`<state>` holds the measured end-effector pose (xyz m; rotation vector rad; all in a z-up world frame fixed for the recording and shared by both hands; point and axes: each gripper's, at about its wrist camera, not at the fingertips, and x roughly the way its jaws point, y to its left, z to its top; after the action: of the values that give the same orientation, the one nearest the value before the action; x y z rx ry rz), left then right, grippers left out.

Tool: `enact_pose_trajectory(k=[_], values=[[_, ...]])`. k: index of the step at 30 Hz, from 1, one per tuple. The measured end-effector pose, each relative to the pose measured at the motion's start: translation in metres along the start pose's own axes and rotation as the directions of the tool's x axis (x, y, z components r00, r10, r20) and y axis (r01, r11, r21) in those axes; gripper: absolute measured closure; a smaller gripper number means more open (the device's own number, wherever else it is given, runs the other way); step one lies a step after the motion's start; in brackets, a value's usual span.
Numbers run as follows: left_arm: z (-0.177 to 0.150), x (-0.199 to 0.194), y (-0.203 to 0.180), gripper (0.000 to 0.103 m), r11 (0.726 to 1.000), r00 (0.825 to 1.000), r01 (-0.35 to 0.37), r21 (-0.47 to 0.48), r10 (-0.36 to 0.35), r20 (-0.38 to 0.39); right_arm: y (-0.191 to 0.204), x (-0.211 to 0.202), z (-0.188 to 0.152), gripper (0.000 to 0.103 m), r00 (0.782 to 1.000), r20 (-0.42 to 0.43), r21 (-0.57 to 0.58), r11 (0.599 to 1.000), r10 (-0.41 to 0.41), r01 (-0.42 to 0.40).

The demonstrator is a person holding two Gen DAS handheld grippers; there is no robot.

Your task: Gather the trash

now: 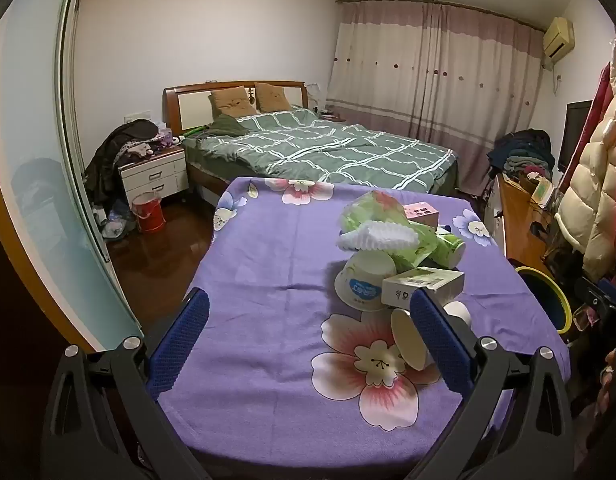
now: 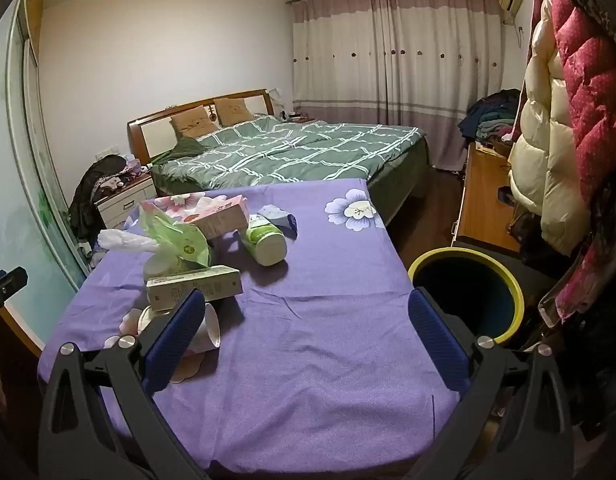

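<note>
I am holding my left gripper (image 1: 308,340) over the near end of the table (image 1: 268,248), its blue fingers (image 1: 180,344) spread wide and pinching nothing, only purple flowered cloth lying between them. My right gripper (image 2: 308,340) is hovering the same way, fingers (image 2: 438,344) fully apart and empty, angled down at the cloth. Just beyond my fingertips the trash is sitting in a loose heap: a tipped paper cup (image 1: 408,344) is lying on its side nearest me, partly behind my left gripper's right finger, and a white carton (image 2: 194,286) is resting just behind it, touching an upturned bowl (image 1: 362,280). Behind those, a green bag (image 2: 180,240) is slumping over white foam wrap (image 1: 376,238), with a green-and-white bottle (image 2: 268,242) lying on its side and a pink box (image 2: 220,218) leaning at the back of the pile. Off the table's right edge, a yellow-rimmed bin (image 2: 468,300) is standing on the floor, its mouth open upward. Farther back, a bed (image 2: 288,152) with a green checked quilt is filling the room, and curtains (image 2: 396,48) are hanging closed beyond it.
</note>
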<state>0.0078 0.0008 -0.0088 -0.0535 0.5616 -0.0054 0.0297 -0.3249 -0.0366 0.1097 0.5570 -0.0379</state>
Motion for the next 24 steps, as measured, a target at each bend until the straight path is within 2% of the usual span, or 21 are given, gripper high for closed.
enact_pose_trajectory(k=[24], values=[[-0.002,0.003,-0.003,0.004,1.0,1.0,0.006,0.003,-0.006,-0.005,0.005,0.01,-0.004,0.006,1.0,-0.007,0.004,1.0,0.003,-0.003]])
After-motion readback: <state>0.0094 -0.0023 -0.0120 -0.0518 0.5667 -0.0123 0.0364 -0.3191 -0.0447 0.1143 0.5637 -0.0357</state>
